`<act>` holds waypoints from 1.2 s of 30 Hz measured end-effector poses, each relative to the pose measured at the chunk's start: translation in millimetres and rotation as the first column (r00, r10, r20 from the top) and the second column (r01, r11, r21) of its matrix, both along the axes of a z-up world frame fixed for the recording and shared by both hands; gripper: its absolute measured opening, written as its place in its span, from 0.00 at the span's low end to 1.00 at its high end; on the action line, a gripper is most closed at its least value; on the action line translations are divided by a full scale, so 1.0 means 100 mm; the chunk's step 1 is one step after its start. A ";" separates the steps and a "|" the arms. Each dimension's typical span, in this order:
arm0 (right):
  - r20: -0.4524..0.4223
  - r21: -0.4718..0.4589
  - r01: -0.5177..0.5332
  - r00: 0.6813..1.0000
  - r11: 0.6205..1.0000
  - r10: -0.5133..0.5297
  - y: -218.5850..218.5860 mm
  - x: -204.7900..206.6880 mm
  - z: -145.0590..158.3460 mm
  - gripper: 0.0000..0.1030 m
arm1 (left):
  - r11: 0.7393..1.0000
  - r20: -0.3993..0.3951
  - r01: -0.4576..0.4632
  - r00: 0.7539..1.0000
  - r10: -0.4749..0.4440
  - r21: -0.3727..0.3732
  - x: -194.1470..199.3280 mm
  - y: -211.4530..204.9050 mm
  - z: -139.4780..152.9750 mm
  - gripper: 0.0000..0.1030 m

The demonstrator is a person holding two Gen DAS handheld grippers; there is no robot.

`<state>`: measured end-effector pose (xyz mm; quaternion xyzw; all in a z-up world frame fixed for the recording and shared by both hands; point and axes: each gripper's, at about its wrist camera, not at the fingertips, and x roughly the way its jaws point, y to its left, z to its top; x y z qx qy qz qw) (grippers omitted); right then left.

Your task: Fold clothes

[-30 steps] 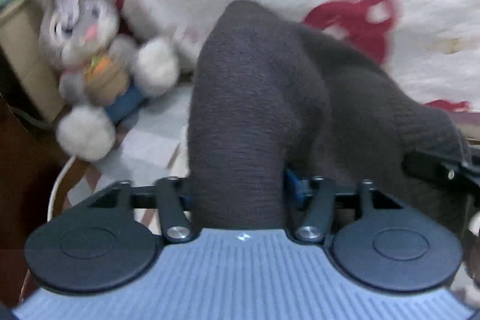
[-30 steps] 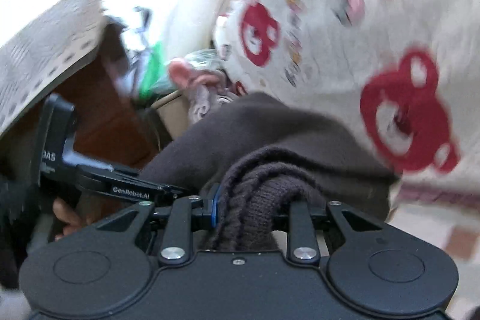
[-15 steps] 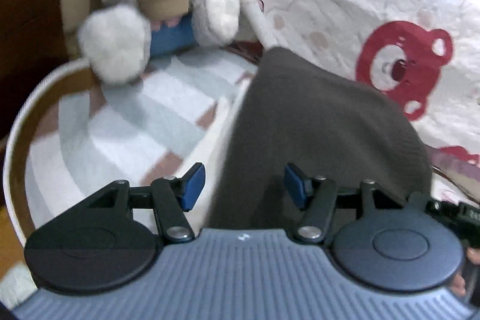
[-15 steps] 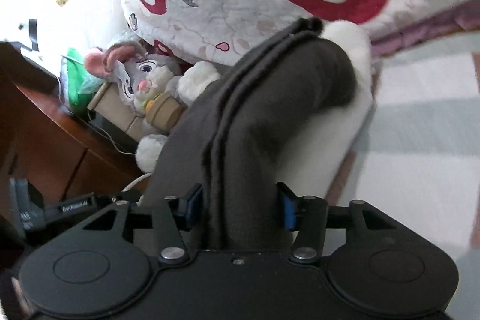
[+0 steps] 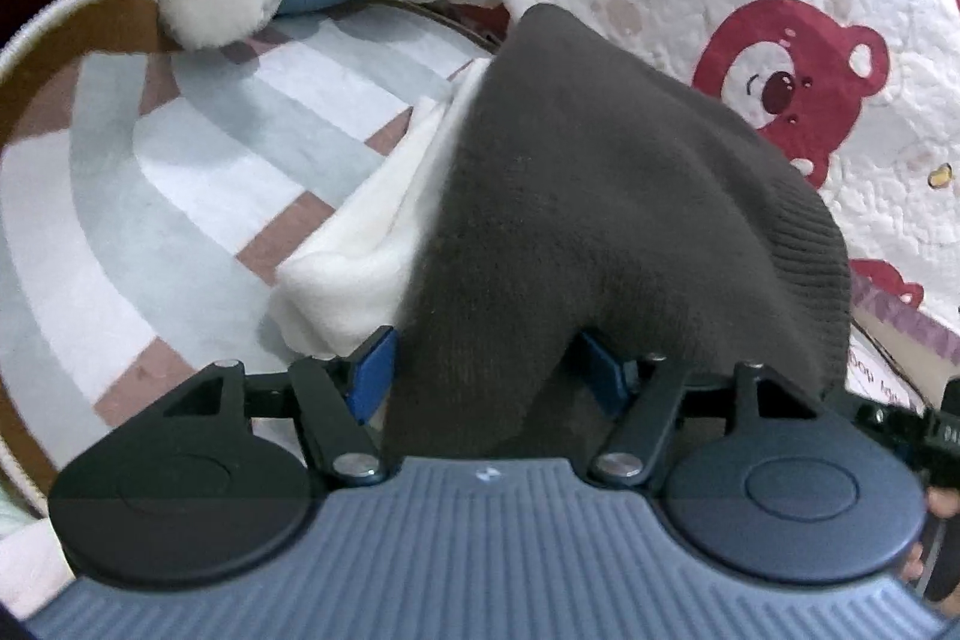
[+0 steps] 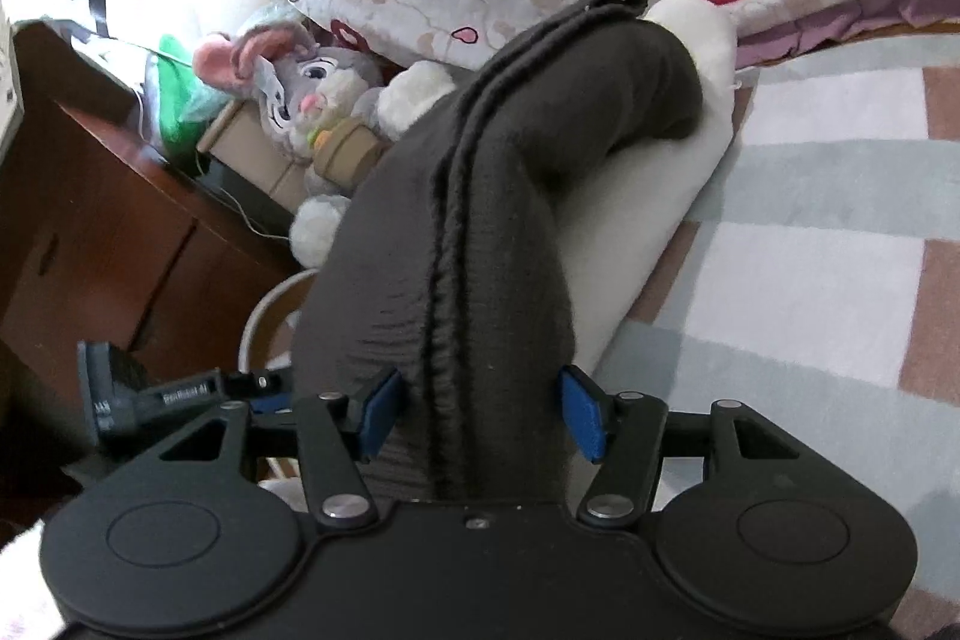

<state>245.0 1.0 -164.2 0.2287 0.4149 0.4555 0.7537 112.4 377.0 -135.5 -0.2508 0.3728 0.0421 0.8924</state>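
A dark grey-brown knit garment (image 5: 600, 196) lies draped over a folded white garment (image 5: 372, 250) on the striped rug. My left gripper (image 5: 486, 376) has the knit's near end between its blue pads (image 5: 375, 376). Its jaws are opening and no longer pinch the cloth. In the right wrist view the knit garment (image 6: 498, 196) runs forward as a thick fold with a seam down its middle, resting on the white garment (image 6: 654, 196). My right gripper (image 6: 483, 412) straddles that fold. Its jaws are opening wide, and small gaps show beside both pads (image 6: 582, 412).
A pastel striped rug (image 5: 180, 172) covers the floor. A plush rabbit (image 6: 306, 94) sits at the back by a brown wooden cabinet (image 6: 102, 220). A white quilt with red bears (image 5: 792, 82) hangs down behind the clothes. The left gripper's body (image 6: 150, 394) shows at the right view's left edge.
Both grippers have come down with the dark knit garment, which now rests on the white one. The jaws of both have spread, and the right has released its pinch.
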 end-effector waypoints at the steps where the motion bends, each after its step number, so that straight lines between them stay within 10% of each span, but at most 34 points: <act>1: -0.006 0.002 0.011 1.000 1.000 -0.011 0.00 0.00 -0.04 0.71 | 1.000 0.002 -0.008 1.000 0.008 -0.017 0.04 0.00 -0.04 0.67; 5: -0.075 0.025 0.058 0.996 0.998 -0.056 0.06 0.04 -0.24 0.87 | 0.993 -0.037 -0.050 0.998 0.046 -0.107 0.13 0.03 -0.15 0.76; 7: -0.199 0.091 0.066 0.979 0.994 -0.046 0.09 0.09 -0.32 0.85 | 0.982 -0.085 -0.074 0.995 0.059 -0.177 0.18 0.08 -0.17 0.67; 8: -0.252 0.118 0.062 0.967 0.991 -0.031 0.11 0.12 -0.32 0.70 | 0.977 -0.108 -0.079 0.992 0.059 -0.196 0.20 0.10 -0.15 0.47; 12: -0.298 0.079 -0.019 0.954 0.997 0.042 0.24 0.19 -0.04 0.43 | 0.998 -0.159 -0.015 0.987 0.006 -0.054 0.37 0.00 0.24 0.15; 20: -0.672 0.419 0.187 0.722 0.888 0.165 0.34 0.17 -0.05 0.40 | 0.960 -0.087 -0.051 0.993 0.077 0.274 0.68 -0.09 1.08 0.26; 24: -0.589 0.224 0.072 0.805 0.972 0.076 0.61 -0.05 -0.17 0.49 | 0.872 -0.213 -0.033 0.965 0.155 0.488 0.72 -0.35 0.81 0.33; 28: -0.470 0.139 -0.018 0.879 0.990 0.082 0.56 -0.28 -0.18 0.56 | 0.817 -0.120 -0.077 0.977 0.177 0.571 0.42 -0.73 0.78 0.33; 32: -0.258 0.097 -0.048 0.964 0.994 0.072 0.31 -0.26 0.13 0.59 | 0.900 -0.035 -0.078 0.994 0.103 0.428 0.23 -1.17 0.92 0.40; 36: -0.264 0.210 0.125 0.962 0.970 -0.067 -0.10 0.07 0.18 0.61 | 0.967 -0.019 -0.102 0.994 0.109 0.233 0.09 -1.52 0.83 0.40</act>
